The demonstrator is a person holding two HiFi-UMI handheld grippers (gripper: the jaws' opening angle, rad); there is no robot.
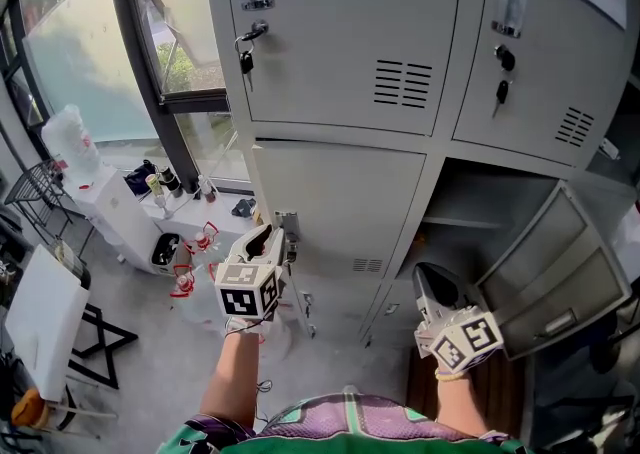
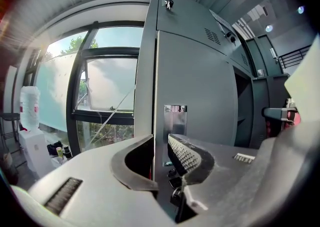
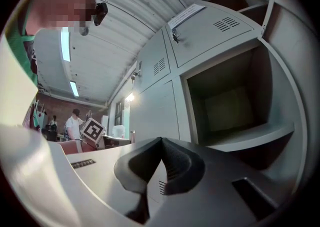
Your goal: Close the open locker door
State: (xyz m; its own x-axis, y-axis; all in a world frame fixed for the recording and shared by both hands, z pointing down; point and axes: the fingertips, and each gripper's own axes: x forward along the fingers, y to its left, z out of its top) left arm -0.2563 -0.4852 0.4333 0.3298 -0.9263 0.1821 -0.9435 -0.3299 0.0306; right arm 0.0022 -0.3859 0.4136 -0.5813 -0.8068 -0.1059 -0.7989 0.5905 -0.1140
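Note:
The grey locker bank fills the head view. Its lower right door (image 1: 556,264) hangs wide open to the right of the empty compartment (image 1: 470,204), which also fills the right gripper view (image 3: 232,98). My right gripper (image 1: 428,280) (image 3: 161,143) is shut and empty just in front of that compartment's left edge. My left gripper (image 1: 274,238) (image 2: 160,141) points at the closed lower left door (image 1: 340,197), close to its metal handle plate (image 1: 288,225) (image 2: 175,119). Its jaws stand a narrow gap apart with nothing pressed between them. A key (image 2: 176,192) hangs below the plate.
Keys hang in the two closed upper doors (image 1: 246,50) (image 1: 503,74). Left of the lockers are a window (image 1: 90,62), a white cabinet with bottles (image 1: 110,197), red-and-white items on the floor (image 1: 190,264) and a white board on a folding stand (image 1: 42,314). People stand far off (image 3: 75,121).

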